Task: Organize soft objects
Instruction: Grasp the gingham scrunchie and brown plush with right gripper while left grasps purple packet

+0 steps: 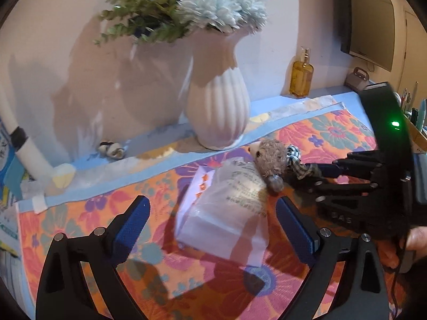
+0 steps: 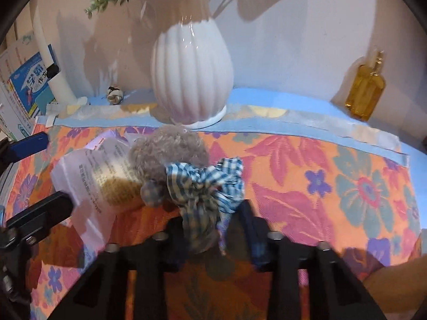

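A small grey-brown plush bear (image 1: pixel 272 157) with a blue checked bow lies tilted with its head on a soft white plastic packet (image 1: pixel 226 186) printed with text, on the floral cloth. My right gripper (image 1: pixel 307 172) comes in from the right and is shut on the bear's checked body. In the right wrist view the bear (image 2: pixel 170 149) sticks out ahead of that gripper (image 2: pixel 213 216), its head resting on the packet (image 2: pixel 90 176). My left gripper (image 1: pixel 213 208) stands open, its blue pads on either side of the packet and apart from it. It also shows at the left edge of the right wrist view (image 2: pixel 40 178).
A white ribbed vase (image 1: pixel 218 106) with blue flowers stands just behind the bear, near the wall. An amber bottle (image 1: pixel 301 77) is at the back right. A small striped knot-like object (image 1: pixel 112 149) lies at the back left. Books (image 2: pixel 26 85) stand beyond the cloth's left edge.
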A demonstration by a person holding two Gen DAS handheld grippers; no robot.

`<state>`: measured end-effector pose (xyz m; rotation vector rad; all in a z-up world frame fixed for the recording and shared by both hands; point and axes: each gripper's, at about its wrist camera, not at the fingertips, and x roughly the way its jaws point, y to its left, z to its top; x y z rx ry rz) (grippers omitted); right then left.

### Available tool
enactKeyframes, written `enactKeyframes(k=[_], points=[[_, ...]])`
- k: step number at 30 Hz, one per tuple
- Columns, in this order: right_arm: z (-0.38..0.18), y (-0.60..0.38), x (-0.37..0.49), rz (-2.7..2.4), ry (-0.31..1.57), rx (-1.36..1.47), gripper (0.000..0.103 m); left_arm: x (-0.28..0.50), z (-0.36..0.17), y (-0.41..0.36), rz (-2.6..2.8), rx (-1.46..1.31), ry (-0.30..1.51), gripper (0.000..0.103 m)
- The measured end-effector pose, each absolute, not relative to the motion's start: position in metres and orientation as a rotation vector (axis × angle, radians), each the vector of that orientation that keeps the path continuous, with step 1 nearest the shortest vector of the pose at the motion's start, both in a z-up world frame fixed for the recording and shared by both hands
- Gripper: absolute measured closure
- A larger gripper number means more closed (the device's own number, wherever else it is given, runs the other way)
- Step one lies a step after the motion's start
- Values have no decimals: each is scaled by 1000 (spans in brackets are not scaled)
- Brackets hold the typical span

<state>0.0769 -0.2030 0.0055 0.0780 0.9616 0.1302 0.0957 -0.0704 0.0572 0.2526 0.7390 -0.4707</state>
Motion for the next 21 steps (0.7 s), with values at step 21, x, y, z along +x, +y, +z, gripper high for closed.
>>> enactKeyframes(k=[21], points=[[5,-223,41,71,942,131,85,110,13,-28,-420,436,879,47]])
